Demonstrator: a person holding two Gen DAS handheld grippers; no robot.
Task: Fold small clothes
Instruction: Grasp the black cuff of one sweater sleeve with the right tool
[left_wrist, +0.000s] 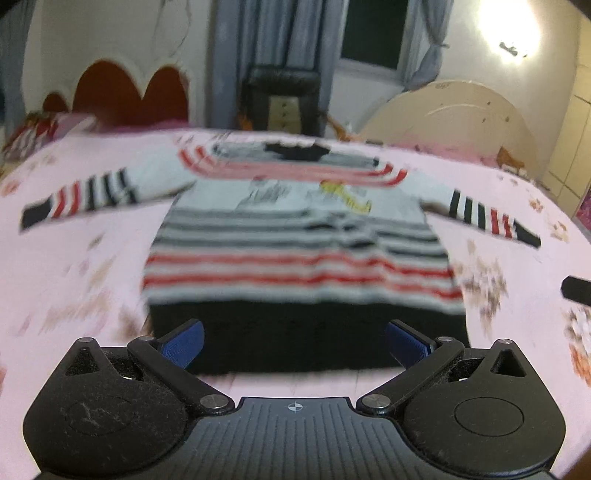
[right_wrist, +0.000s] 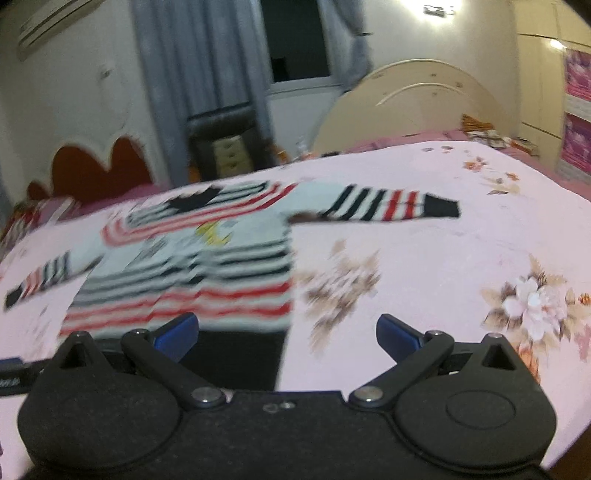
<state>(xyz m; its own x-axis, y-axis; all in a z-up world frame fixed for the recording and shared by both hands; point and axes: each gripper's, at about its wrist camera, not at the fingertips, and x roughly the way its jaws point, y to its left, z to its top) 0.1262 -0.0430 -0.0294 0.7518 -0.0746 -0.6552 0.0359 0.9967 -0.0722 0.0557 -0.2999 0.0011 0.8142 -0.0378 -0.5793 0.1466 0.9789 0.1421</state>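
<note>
On the pink floral bed (left_wrist: 74, 266), striped sweater (left_wrist: 295, 236) lies flat, sleeves spread, black hem nearest. Left gripper (left_wrist: 295, 341) at the hem, jaws wide, empty. Right gripper (right_wrist: 286, 332) at hem's right corner, jaws wide, empty.

Ahead of your jaws lies a knitted sweater (left_wrist: 295, 229), soft matt cloth with a dark ribbed hem. Under it the bedsheet (right_wrist: 424, 251) is smooth printed cotton-like fabric. Your left gripper (left_wrist: 295, 341) looks like matt black plastic with dusty felt-like discs, blue textured pads (left_wrist: 184, 345) and shiny metal pivot pins.
</note>
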